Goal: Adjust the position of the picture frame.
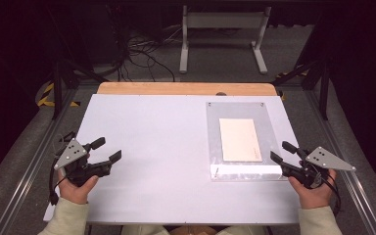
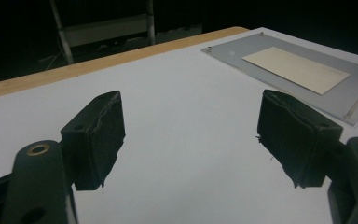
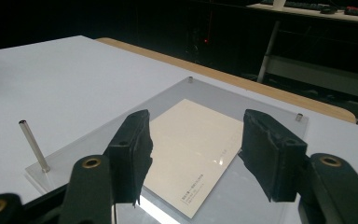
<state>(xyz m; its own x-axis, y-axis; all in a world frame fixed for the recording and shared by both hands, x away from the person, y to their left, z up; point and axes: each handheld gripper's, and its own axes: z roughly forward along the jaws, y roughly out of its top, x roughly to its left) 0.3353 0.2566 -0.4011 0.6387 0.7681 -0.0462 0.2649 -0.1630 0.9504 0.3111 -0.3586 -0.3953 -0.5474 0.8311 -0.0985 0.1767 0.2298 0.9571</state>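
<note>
Card (image 1: 240, 139), one; clear plate (image 1: 214, 127), one.

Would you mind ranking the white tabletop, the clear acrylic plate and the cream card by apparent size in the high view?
1. White tabletop, largest.
2. Clear acrylic plate, resting on it.
3. Cream card, lying within the plate's outline, smallest.

Clear glossy plastic sheet (image 1: 274, 128); matt cream paper card (image 1: 240, 139); shiny metal post (image 3: 33, 146); matt white table top (image 1: 152, 147), wood edge (image 1: 186, 88); rough black jaw pads.
</note>
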